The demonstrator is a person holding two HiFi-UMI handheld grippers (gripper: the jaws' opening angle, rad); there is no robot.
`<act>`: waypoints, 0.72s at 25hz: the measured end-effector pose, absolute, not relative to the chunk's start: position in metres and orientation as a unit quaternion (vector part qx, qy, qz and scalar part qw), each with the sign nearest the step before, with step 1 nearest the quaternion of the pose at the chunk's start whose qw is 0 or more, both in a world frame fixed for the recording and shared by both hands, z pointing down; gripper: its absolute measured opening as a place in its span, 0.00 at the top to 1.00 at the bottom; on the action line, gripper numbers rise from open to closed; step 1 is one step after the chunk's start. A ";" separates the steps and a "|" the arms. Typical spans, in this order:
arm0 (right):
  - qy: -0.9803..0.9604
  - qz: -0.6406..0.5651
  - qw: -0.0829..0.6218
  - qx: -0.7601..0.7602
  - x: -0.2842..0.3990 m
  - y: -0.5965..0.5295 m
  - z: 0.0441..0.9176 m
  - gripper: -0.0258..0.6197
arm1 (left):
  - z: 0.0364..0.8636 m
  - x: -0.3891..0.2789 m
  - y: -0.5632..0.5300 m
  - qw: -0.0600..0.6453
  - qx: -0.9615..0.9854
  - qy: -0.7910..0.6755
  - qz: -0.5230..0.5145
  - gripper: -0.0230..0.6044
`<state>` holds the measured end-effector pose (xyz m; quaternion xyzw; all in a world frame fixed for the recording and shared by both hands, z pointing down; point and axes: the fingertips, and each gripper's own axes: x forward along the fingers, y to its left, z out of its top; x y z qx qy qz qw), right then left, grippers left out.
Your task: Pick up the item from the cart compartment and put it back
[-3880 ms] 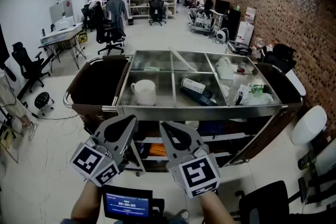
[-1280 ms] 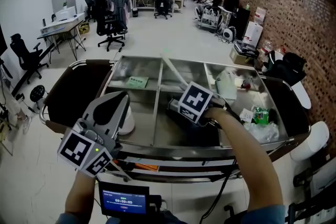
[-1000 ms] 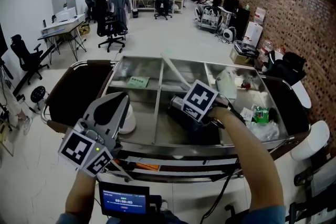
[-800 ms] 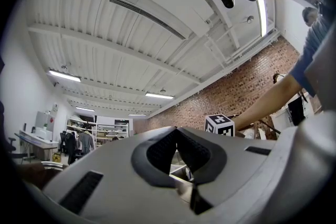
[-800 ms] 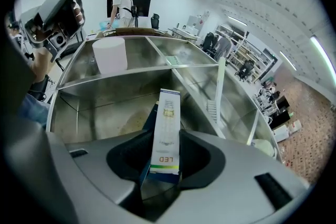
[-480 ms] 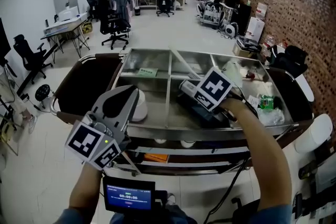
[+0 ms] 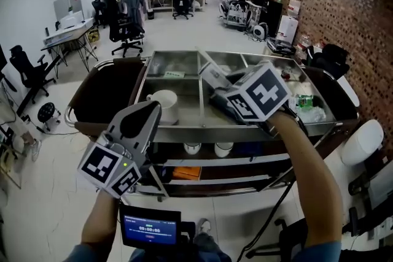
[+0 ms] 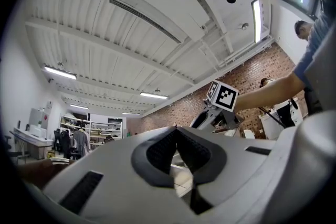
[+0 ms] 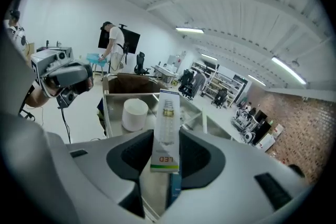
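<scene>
Now the right hand-held gripper (image 9: 166,157), clamped on the box (image 9: 167,123), has lifted it out of the cart (image 7: 184,127), so only replacing remains, while the left hand-held gripper (image 8: 176,132) idles closed and empty.

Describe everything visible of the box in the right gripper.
The box is a long, slim white carton, seemingly cardboard, printed with a bulb picture, the word LED and a green band; one side is blue. It looks closed and undented. The right gripper clamps its near end, and it juts forward above the cart.
</scene>
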<state>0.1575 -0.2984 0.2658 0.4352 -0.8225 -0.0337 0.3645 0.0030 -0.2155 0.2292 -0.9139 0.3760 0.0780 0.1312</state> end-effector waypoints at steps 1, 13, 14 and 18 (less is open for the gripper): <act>-0.827 -0.040 0.352 0.437 0.149 -0.290 0.260 0.72 | 0.231 -0.002 -0.210 0.131 -0.914 0.375 0.077 0.94; -0.867 -0.101 0.167 0.459 0.060 -0.172 0.224 0.72 | 0.264 -0.077 -0.162 0.109 -0.908 0.400 0.055 0.94; -0.868 -0.106 0.151 0.462 0.055 -0.160 0.225 0.72 | 0.268 -0.083 -0.159 0.105 -0.907 0.404 0.056 0.94; -0.863 -0.128 0.116 0.475 0.042 -0.121 0.232 0.72 | 0.275 -0.092 -0.144 0.091 -0.909 0.404 0.050 0.94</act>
